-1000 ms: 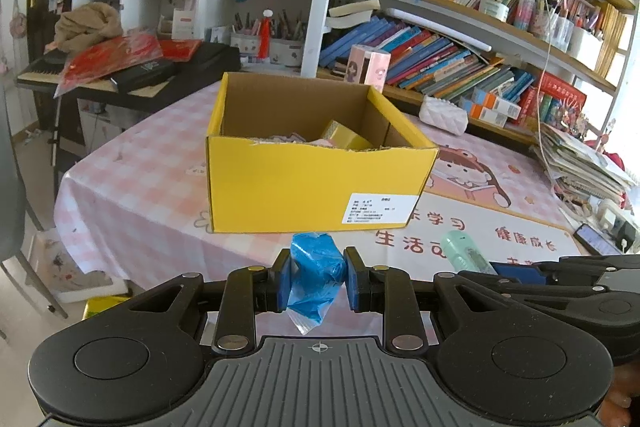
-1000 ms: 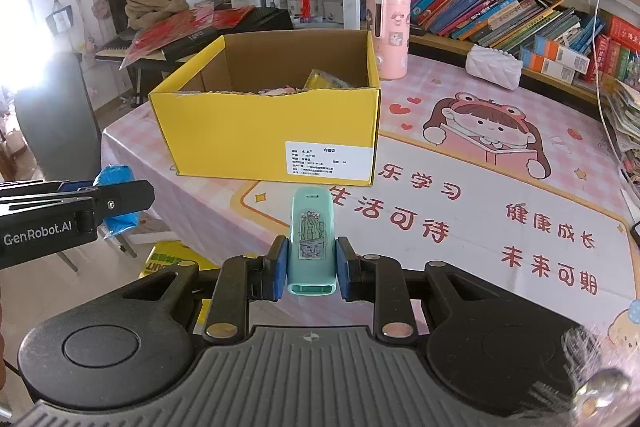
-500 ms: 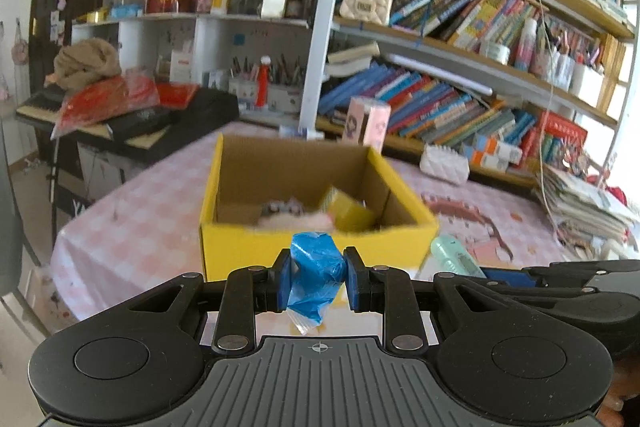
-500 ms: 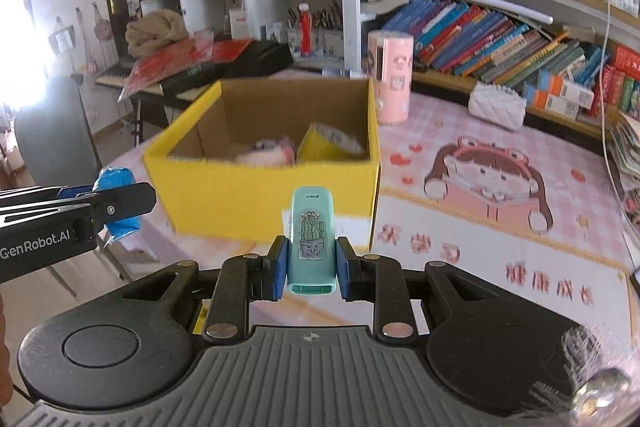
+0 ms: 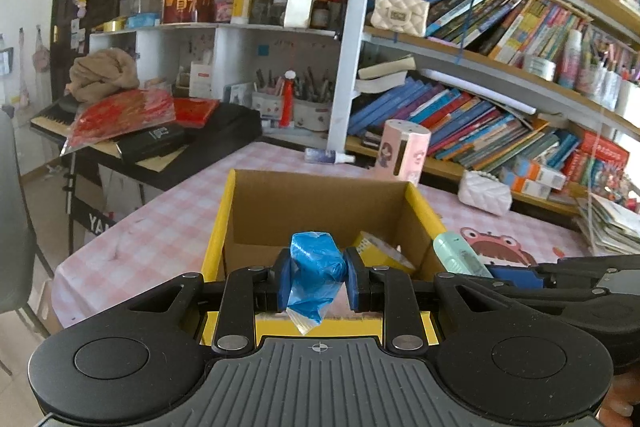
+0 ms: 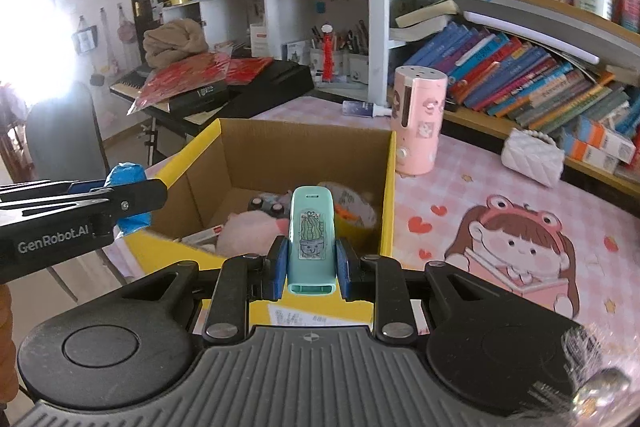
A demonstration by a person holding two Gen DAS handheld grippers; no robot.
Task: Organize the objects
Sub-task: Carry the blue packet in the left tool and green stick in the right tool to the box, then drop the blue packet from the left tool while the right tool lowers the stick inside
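Left gripper (image 5: 317, 274) was clamped on a crinkly blue plastic bag roll (image 5: 316, 271), held over the near wall of the yellow cardboard box (image 5: 320, 201). Right gripper (image 6: 308, 269) pinched a smooth mint-green rounded case (image 6: 311, 239) with a cactus sticker, above the box's near right corner. A soft pink plush (image 6: 256, 233) lay inside the box.

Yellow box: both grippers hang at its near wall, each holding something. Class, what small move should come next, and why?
Probably ease both grippers forward and down. The left gripper is shut on the blue bag, the right gripper on the mint case, both at the yellow box, where other things already lie.
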